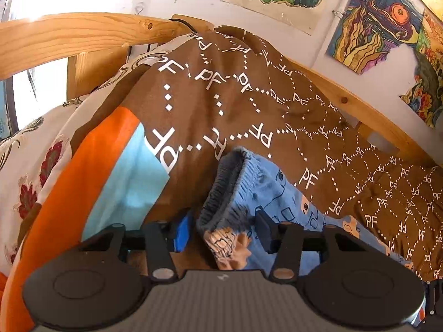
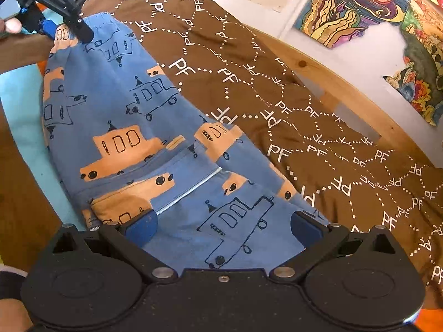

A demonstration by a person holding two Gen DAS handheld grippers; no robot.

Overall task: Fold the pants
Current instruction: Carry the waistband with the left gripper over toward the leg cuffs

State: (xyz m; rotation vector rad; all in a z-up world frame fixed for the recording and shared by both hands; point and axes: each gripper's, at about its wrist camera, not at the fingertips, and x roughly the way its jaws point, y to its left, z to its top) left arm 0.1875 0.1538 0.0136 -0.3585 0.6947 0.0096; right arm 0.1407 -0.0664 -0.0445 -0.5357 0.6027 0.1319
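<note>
The left gripper (image 1: 223,231), jaws spread, straddles the waistband (image 1: 221,185); the right gripper (image 2: 223,225), jaws spread, hovers over the pants (image 2: 116,116) to smooth them on the bed.

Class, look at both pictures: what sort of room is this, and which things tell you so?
Probably a child's bedroom: a wooden bed frame, a brown blanket spread over it, and colourful drawings on the wall.
</note>
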